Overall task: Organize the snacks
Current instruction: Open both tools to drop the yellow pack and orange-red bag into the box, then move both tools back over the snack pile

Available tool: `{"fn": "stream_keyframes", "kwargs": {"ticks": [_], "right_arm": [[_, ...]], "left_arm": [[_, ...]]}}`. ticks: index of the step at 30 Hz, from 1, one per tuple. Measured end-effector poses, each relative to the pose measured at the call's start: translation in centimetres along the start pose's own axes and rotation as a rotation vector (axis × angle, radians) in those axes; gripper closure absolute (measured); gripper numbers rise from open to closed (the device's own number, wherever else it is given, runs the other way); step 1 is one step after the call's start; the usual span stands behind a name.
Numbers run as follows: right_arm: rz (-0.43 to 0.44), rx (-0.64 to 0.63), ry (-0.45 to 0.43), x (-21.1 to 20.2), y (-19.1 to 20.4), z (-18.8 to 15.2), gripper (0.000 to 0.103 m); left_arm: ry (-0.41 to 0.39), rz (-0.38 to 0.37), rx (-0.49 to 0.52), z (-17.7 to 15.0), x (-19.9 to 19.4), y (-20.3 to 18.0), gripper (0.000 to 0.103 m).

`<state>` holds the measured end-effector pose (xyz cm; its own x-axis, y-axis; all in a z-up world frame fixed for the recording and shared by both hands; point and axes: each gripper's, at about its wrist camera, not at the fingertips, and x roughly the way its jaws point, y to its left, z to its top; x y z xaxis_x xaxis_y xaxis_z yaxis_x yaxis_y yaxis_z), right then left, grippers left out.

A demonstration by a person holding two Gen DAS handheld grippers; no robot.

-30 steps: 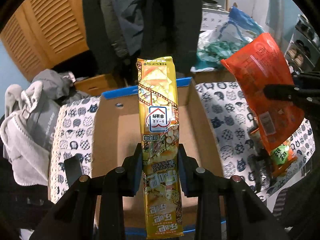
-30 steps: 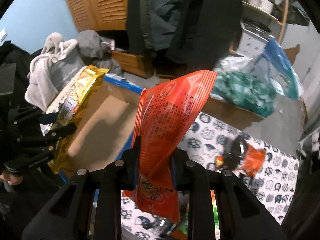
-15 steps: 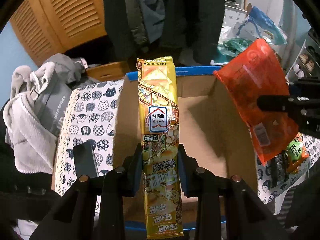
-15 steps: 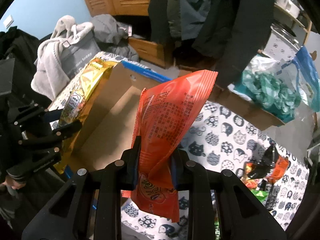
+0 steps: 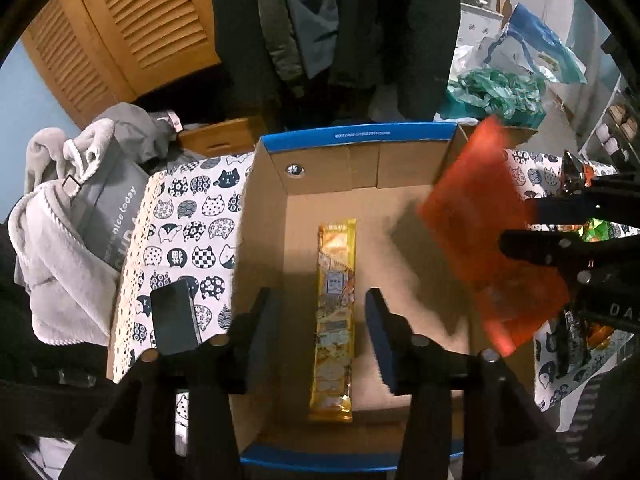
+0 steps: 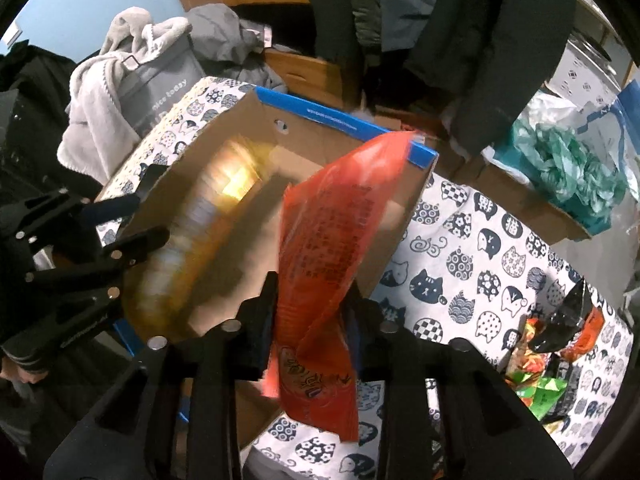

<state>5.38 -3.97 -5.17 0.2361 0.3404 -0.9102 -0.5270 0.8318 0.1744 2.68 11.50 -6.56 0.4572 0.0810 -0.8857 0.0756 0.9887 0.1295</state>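
Left wrist view: yellow snack pack (image 5: 335,316) lies lengthwise on the cardboard box (image 5: 264,216) floor. Left gripper (image 5: 320,336) above it, jaws wide, empty. Right gripper (image 6: 310,320) clamps orange snack bag (image 6: 332,248) over the box's right wall. Loose snacks (image 6: 560,352) on cat-print cloth (image 6: 472,248).

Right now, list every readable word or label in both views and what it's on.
"nice today" on the grey bag.
White print on the cardboard box's blue rim: too small.
Yellow snack pack label: too small.
Orange snack bag print: blurred.
"DA" on the right gripper, cut off.
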Motion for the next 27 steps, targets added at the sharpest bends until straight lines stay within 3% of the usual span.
{"fn": "stream_keyframes", "kwargs": {"ticks": [3, 6, 11, 15, 27], "right_arm": [[-0.005, 0.003, -0.004, -0.2, -0.1, -0.1, 0.065], [-0.006, 0.011, -0.014, -0.6, -0.4, -0.3, 0.052], [-0.021, 0.021, -0.024, -1.3, -1.0, -0.6, 0.051], [-0.044, 0.036, -0.032, -1.9, -1.7, -1.2, 0.044], [-0.088, 0.116, -0.035, -3.9, -5.4, -3.8, 0.043]], "left_arm": [[0.004, 0.001, -0.002, 0.1, 0.1, -0.1, 0.054], [0.008, 0.002, -0.005, 0.2, 0.2, -0.1, 0.054], [0.0, -0.019, -0.013, 0.4, 0.0, -0.4, 0.054], [-0.005, -0.037, 0.0, 0.6, -0.2, -1.3, 0.054], [-0.016, -0.084, 0.078, 1.4, -1.1, -5.7, 0.053]]}}
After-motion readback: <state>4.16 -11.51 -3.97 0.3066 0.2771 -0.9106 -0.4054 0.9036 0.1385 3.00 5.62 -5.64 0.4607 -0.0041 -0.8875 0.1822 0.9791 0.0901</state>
